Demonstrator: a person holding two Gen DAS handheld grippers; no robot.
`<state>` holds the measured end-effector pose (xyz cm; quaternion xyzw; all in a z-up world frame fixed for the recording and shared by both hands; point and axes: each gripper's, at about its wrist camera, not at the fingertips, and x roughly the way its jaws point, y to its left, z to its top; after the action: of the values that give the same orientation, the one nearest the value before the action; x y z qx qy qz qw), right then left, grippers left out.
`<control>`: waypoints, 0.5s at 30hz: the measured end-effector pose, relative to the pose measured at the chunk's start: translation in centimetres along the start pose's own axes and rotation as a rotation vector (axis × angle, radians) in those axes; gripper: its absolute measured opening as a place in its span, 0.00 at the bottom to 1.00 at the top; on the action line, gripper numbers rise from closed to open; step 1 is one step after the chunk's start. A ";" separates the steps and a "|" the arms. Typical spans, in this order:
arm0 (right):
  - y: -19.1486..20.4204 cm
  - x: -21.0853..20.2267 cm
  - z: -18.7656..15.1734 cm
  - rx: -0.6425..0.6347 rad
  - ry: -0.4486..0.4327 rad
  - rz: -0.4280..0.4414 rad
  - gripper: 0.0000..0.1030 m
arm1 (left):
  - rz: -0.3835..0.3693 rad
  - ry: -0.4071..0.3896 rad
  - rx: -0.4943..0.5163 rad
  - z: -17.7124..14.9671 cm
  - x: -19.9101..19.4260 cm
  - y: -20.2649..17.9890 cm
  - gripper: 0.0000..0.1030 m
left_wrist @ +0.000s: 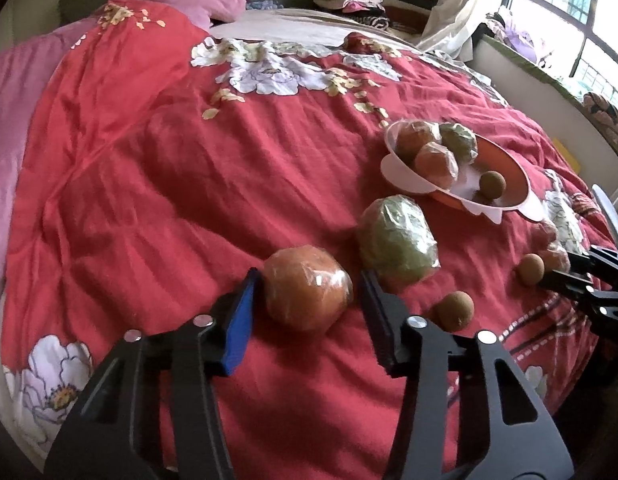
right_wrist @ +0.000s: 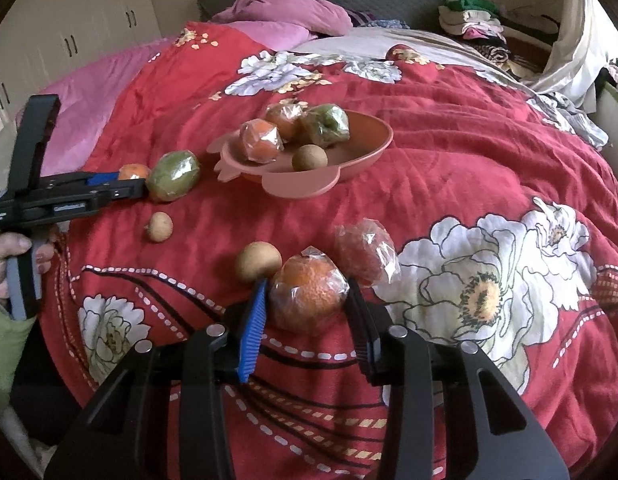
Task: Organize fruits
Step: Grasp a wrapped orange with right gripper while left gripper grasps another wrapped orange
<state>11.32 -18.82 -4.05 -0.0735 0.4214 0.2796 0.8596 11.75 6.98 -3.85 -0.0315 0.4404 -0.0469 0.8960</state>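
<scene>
Red floral bedspread point(right_wrist: 449, 152) in a bedroom: four fruits in the bowl point(right_wrist: 349, 160); beside it, each gripper (left point(left_wrist: 309, 280), right point(right_wrist: 307, 294)) clamps one wrapped orange (left's point(left_wrist: 307, 286), right's point(right_wrist: 309, 296))

Each gripper is built of matte black angular arms, pierced with triangular cut-outs and pinned by round silver-headed screws. The left gripper point(left_wrist: 307, 280) carries a bright blue ribbed pad at its 9 o'clock finger point(left_wrist: 239, 320) and a black pad opposite. The right gripper point(right_wrist: 307, 298) matches it: blue ribbed pad point(right_wrist: 253, 334) at 9 o'clock, dark pad at 3 o'clock. In the right wrist view, the left tool shows a black body with a small white-lettered label and a grey handle; the hand point(right_wrist: 5, 258) on it wears a light green sleeve point(right_wrist: 5, 344).
</scene>
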 end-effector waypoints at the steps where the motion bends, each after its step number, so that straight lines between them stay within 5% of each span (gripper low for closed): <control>1: 0.0 -0.1 0.0 0.000 0.000 0.006 0.36 | 0.002 0.002 0.002 0.0 0.1 0.1 0.34; 15: 0.6 -1.3 0.3 -0.014 -0.030 0.034 0.36 | -0.076 -0.024 -0.010 -0.4 -1.8 -0.3 0.33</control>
<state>10.54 -18.71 -2.85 -0.0682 0.4077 0.2983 0.8603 10.36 6.87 -2.62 -0.0531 0.4283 -0.0785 0.8987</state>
